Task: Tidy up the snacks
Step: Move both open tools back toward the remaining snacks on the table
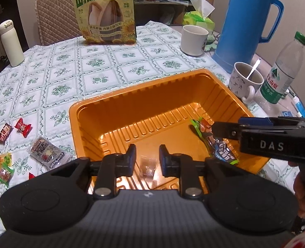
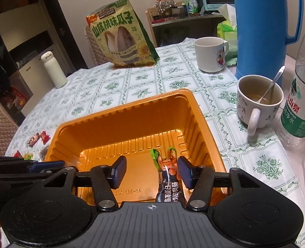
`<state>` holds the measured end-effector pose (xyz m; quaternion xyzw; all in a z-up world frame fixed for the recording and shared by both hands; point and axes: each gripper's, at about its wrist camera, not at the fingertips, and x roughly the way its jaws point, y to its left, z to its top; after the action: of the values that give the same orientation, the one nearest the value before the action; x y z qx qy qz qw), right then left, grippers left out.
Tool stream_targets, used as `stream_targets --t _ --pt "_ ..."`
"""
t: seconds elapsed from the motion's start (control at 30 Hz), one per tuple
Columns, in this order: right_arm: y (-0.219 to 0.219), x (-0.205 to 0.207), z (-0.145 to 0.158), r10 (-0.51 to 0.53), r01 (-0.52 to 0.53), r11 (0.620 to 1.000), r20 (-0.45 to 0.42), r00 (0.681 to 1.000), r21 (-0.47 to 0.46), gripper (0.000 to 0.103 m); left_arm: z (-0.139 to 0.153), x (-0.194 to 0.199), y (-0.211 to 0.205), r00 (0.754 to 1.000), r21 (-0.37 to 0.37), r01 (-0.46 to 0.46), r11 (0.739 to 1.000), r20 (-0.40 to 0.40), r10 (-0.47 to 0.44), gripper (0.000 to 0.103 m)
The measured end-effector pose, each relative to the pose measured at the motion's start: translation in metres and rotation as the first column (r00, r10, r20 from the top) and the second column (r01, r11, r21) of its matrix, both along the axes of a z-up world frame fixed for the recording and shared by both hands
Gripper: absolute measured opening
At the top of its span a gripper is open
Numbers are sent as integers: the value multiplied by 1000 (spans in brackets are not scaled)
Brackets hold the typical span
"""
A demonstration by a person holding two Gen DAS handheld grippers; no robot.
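An orange plastic tray sits on the patterned tablecloth. A dark sausage snack packet lies on the tray floor at its right side. A small clear-wrapped snack lies on the tray floor between my left fingers. My left gripper is open over the tray's near edge. My right gripper is open above the tray, with the dark packet loose by its right finger; it also shows in the left wrist view. Several wrapped candies lie on the cloth left of the tray.
A sunflower seed bag stands at the back. A white flask is at far left. A blue jug, two mugs and a water bottle stand at right.
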<state>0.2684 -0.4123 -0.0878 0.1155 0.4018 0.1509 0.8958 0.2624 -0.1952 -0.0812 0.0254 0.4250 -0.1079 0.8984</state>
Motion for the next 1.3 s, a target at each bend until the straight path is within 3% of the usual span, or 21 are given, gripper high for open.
stream_targets --t 0.17,0.53,0.83,1.3 --pt "-2 -8 3 -22 22 1000 9 1000 5 65 3 -5 3 1000 -9 -4 1000 20 4 36" --pt "-4 -28 16 -49 48 998 24 998 38 68 18 -23 34 999 -60 -24 998 37 26 37" --pt "4 -52 32 -48 45 996 43 998 72 68 36 -54 83 996 -96 -68 993 58 74 37" --pt "58 -91 48 -8 4 996 46 999 88 68 36 -103 170 986 -59 -158 986 43 161 37"
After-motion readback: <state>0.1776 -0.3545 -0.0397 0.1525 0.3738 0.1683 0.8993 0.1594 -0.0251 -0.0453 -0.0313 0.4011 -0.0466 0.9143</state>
